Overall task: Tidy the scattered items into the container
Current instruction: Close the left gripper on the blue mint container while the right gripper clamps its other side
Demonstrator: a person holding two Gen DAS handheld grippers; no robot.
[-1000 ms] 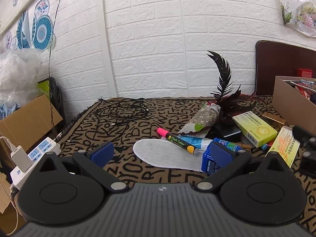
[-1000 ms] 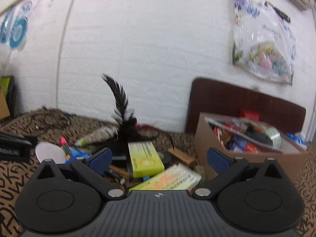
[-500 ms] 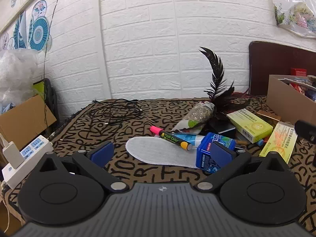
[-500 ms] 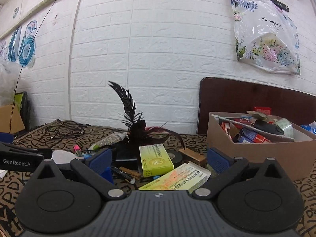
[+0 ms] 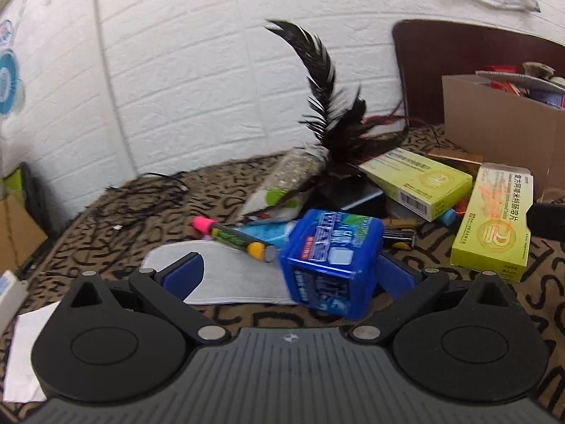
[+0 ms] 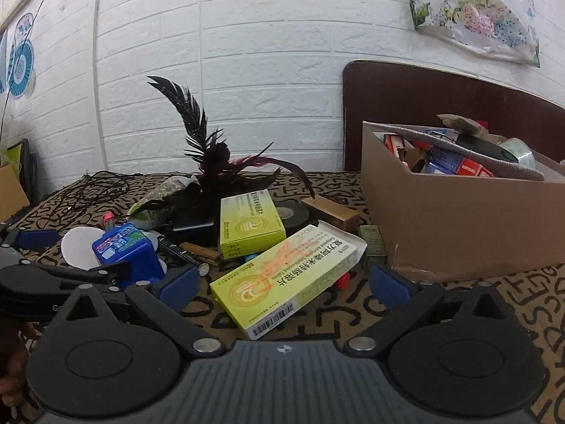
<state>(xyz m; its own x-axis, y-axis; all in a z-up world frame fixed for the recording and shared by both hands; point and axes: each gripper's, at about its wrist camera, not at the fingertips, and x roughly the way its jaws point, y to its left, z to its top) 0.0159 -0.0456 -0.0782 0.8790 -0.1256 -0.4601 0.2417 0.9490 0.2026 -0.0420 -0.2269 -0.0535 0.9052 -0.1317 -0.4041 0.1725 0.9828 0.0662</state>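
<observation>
Against a white brick wall (image 6: 268,53), clutter covers the patterned cloth (image 6: 494,293).

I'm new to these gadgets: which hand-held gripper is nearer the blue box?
Left. The left hand-held gripper has the blue box between its open fingers, against the right one. The right hand-held gripper is off to the side, around the yellow-green carton.

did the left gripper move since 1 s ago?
Yes. The left gripper advanced toward the white insole, its open fingers now flanking the blue plastic box.
</observation>
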